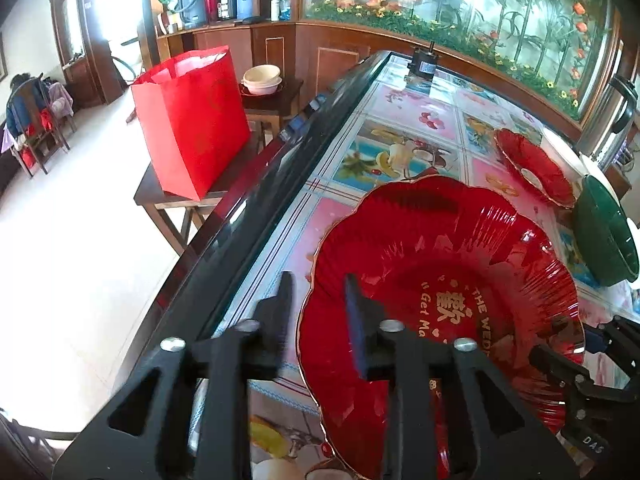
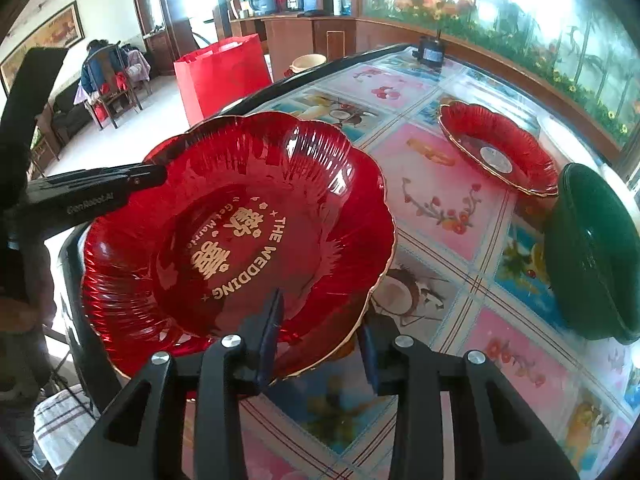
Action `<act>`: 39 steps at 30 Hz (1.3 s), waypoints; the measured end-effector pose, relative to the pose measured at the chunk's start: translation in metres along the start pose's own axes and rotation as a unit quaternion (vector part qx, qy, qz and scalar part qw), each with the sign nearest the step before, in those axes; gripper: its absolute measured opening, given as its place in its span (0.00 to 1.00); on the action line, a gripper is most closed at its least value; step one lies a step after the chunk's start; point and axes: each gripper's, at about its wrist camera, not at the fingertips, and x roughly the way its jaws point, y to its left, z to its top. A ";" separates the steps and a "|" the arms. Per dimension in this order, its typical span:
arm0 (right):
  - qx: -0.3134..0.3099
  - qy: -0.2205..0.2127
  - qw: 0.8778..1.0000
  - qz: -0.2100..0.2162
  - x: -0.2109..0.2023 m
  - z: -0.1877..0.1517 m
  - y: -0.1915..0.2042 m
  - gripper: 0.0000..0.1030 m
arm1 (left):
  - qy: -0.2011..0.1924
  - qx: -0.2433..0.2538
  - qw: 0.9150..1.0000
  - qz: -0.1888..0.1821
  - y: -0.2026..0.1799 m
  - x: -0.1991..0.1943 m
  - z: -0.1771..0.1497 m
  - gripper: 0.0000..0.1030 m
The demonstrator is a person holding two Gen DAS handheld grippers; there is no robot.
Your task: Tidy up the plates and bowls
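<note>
A large red scalloped glass plate (image 1: 440, 264) (image 2: 240, 208) with gold lettering lies on the flowered table (image 1: 400, 152). My left gripper (image 1: 320, 314) straddles its left rim, one finger outside and one over the plate, open with gaps on both sides. My right gripper (image 2: 320, 340) straddles the near rim the same way, open, pads off the glass. A smaller red plate (image 1: 536, 168) (image 2: 496, 148) sits further back. Beside it on the right, a dark green bowl (image 1: 604, 236) (image 2: 592, 252) stands tilted.
The table's black edge (image 1: 256, 200) runs along the left with floor beyond. A red paper bag (image 1: 192, 120) and stacked cream bowls (image 1: 262, 78) rest on low wooden stools beside it. A small black device (image 1: 424, 66) stands at the table's far end.
</note>
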 end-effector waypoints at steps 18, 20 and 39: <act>0.064 -0.029 0.998 0.005 -0.033 0.005 -0.046 0.51 | -0.030 0.025 0.999 -0.008 -0.023 -0.018 0.025 0.62; 0.064 -0.031 0.997 0.004 -0.034 0.007 -0.049 0.51 | -0.033 0.026 0.999 -0.013 -0.028 -0.020 0.028 0.62; 0.072 -0.039 0.997 0.001 -0.039 0.014 -0.068 0.59 | -0.041 0.045 0.997 -0.048 -0.073 -0.028 0.045 0.62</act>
